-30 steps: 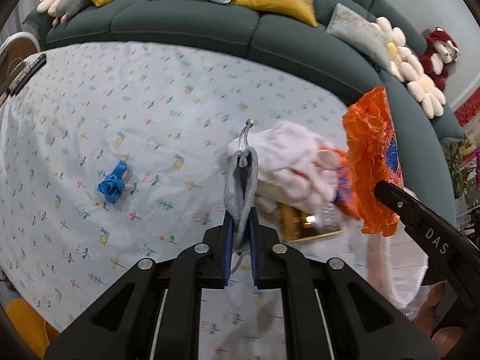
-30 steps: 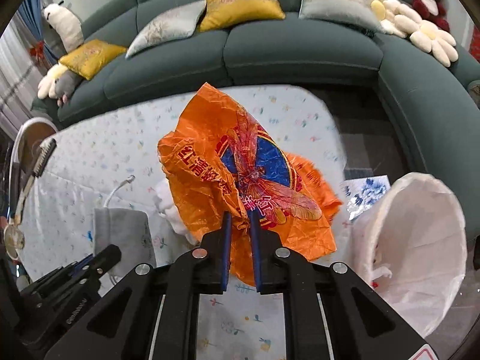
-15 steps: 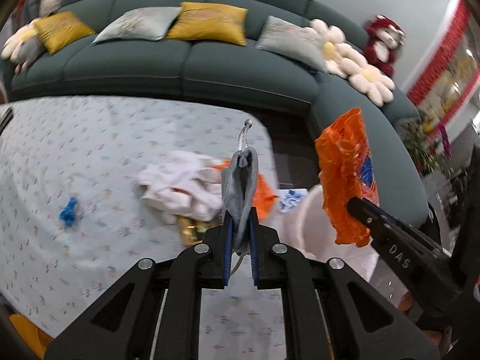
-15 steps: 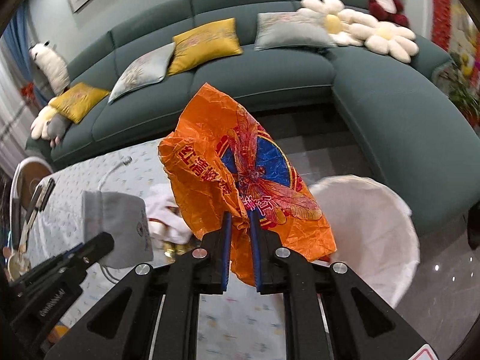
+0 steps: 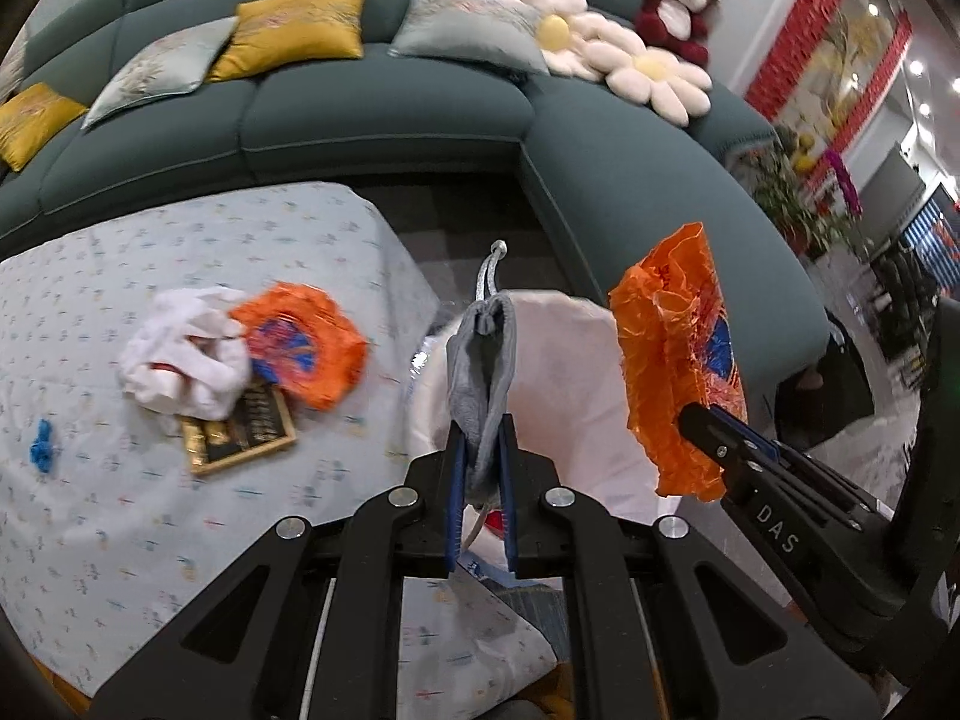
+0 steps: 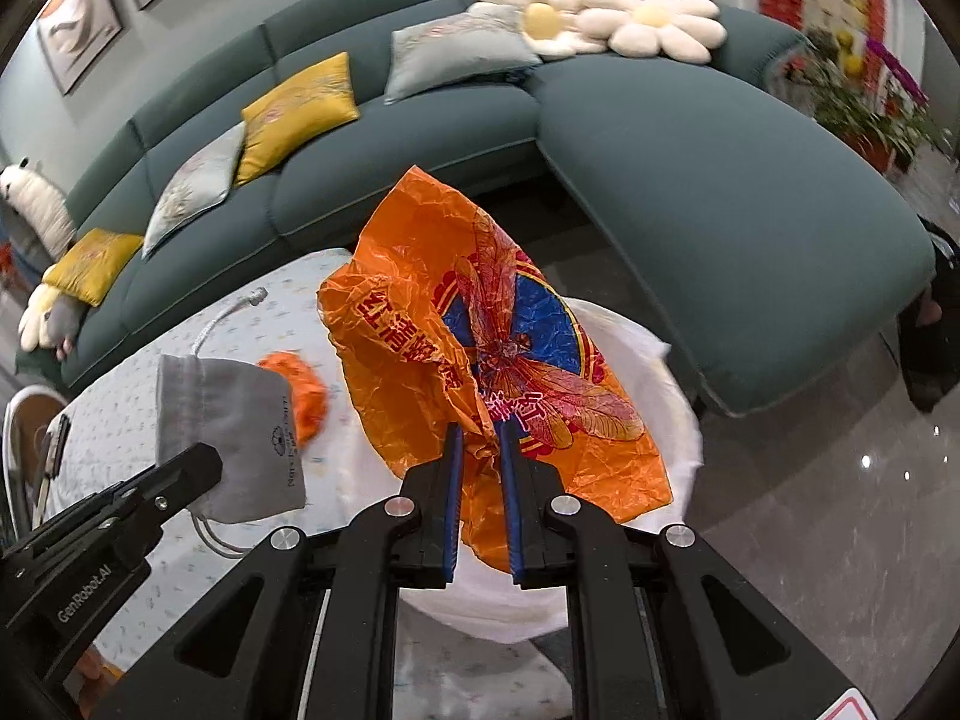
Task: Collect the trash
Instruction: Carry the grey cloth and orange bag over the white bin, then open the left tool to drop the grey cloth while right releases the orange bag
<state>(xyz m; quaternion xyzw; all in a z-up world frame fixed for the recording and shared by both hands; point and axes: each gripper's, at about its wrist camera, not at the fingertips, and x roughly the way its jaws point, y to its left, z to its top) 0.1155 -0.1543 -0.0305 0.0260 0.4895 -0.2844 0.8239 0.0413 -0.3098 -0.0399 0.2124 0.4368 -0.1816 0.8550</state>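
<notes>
Left gripper (image 5: 480,438) clenched on a grey fabric drawstring pouch (image 5: 483,372), soft and folded, cord (image 5: 491,267) poking up past its gathered mouth. Right gripper (image 6: 479,441) clamped on a crinkled orange plastic bag (image 6: 480,354), glossy film printed with a winged insect on a blue disc and red characters. Both held in the air side by side, well apart, the orange bag to the right of the left gripper.

Directly beyond and under both grippers: a white lined bin (image 5: 570,372), thin liner draped over a round rim, mouth open. Just left of the bin, the rounded corner of the worktop (image 5: 150,516) under a pale floral cloth; edge falling away toward the bin.

Left of the left gripper, on the worktop: a second crumpled orange wrapper (image 5: 300,351), touching a wad of white tissue or plastic (image 5: 186,360), which overlaps a flat dark box with gold trim (image 5: 243,426). Farther left, apart, a small blue scrap (image 5: 42,447).

Ahead, past a strip of dark floor, a curved teal sofa (image 5: 390,114) with yellow and grey cushions and flower-shaped pillows. Right of the right gripper, open glossy stone floor (image 6: 840,510).
</notes>
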